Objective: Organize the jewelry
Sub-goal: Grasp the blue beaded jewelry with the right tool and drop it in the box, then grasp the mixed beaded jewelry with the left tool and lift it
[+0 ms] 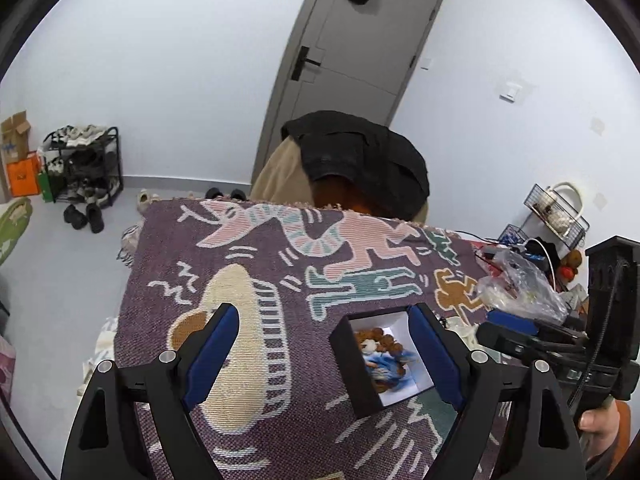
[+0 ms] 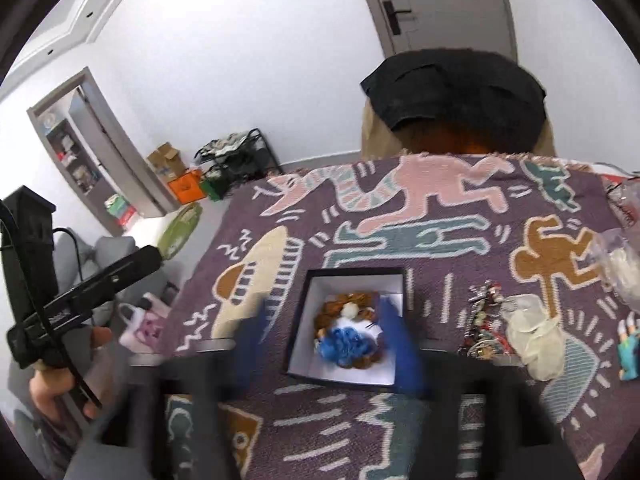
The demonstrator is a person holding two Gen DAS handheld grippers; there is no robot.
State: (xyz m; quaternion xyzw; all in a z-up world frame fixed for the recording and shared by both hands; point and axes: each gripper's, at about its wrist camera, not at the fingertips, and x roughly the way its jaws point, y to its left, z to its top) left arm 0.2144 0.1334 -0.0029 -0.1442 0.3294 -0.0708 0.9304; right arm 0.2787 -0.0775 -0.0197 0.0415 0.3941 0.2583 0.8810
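Observation:
A black open box [image 1: 354, 364] [image 2: 298, 332] with a white inside stands on the patterned purple blanket [image 1: 280, 292] [image 2: 460, 272]. Inside lie brown beaded pieces [image 1: 380, 338] [image 2: 332, 312] and a blue piece [image 1: 386, 366] [image 2: 348, 346]. My left gripper [image 1: 324, 354] is open above the blanket, its right finger [image 1: 434, 354] beside the box's right wall. My right gripper [image 2: 326, 344] is open and blurred, just above the box, with nothing seen between its fingers. A heap of loose jewelry [image 2: 486, 322] lies right of the box.
A pale crumpled bag [image 2: 536, 340] and a blue-green trinket [image 2: 630, 354] lie right of the jewelry heap. Clear plastic bags [image 1: 520, 284] sit at the blanket's right edge. A chair with a black garment [image 1: 356, 156] stands behind the table.

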